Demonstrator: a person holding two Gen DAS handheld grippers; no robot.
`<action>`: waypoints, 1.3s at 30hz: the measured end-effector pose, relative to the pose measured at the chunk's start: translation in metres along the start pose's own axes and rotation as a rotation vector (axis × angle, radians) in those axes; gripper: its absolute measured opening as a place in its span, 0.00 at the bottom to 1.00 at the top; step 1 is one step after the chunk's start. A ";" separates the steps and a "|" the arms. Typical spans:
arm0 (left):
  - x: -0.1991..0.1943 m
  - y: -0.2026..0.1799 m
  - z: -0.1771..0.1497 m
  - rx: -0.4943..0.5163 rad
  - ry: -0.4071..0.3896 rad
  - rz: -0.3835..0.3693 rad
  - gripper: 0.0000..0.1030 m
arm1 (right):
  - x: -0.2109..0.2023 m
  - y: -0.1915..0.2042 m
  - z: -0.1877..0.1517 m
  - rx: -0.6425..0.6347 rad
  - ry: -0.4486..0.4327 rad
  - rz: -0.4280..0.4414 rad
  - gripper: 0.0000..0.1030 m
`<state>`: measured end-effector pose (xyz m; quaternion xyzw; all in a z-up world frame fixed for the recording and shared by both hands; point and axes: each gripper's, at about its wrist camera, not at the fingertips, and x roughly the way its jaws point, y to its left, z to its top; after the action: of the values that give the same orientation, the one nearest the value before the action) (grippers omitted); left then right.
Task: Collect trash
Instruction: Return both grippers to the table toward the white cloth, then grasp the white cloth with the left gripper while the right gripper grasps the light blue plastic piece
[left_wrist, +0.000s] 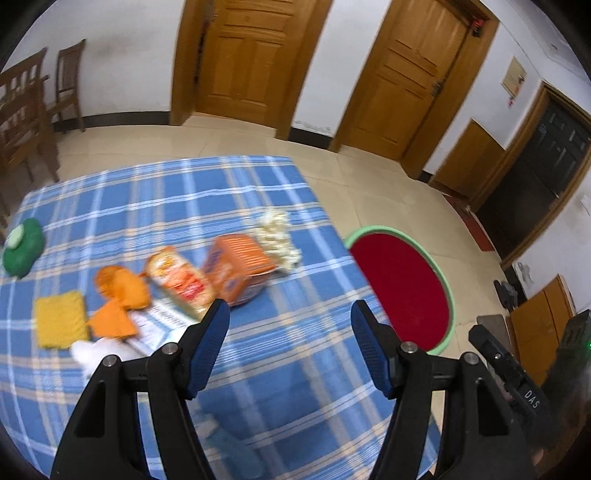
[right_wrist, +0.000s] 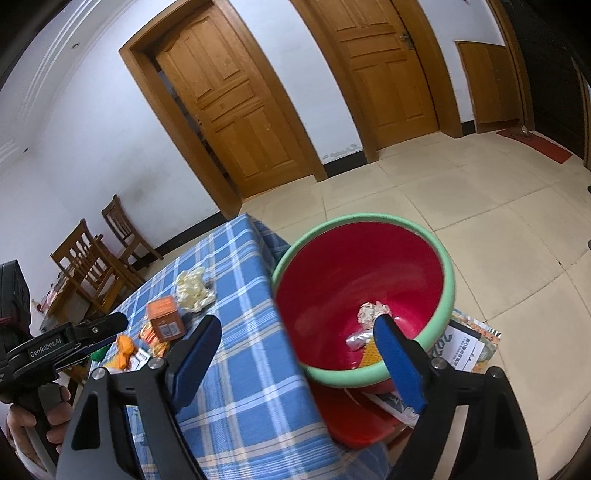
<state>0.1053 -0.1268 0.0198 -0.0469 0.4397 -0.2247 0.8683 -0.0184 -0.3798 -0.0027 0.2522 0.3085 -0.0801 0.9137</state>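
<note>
A blue, white and tan plaid cloth (left_wrist: 258, 332) covers the worktop. The round plastic basin (right_wrist: 448, 280) is red inside with a mint-green rim. The small cardboard box (right_wrist: 166, 319) is orange.

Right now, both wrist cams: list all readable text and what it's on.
"GenRobot.AI": white, on the body of the left gripper, right wrist view.
"DAS": white, on the black gripper body at the right edge, left wrist view.
Orange box: print too blurred.
Snack packet: blurred.
Printed paper beside the red basin: large digits and small lines, not legible.
</note>
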 end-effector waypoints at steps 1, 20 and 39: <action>-0.002 0.005 -0.001 -0.008 -0.003 0.007 0.66 | 0.001 0.002 -0.001 -0.005 0.004 0.003 0.84; -0.017 0.100 -0.041 -0.128 -0.005 0.206 0.68 | 0.018 0.044 -0.024 -0.087 0.086 0.021 0.92; 0.014 0.119 -0.054 -0.114 0.009 0.205 0.68 | 0.026 0.065 -0.036 -0.124 0.135 0.006 0.92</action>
<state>0.1118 -0.0200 -0.0564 -0.0501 0.4584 -0.1094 0.8805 0.0033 -0.3049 -0.0165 0.2009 0.3732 -0.0408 0.9048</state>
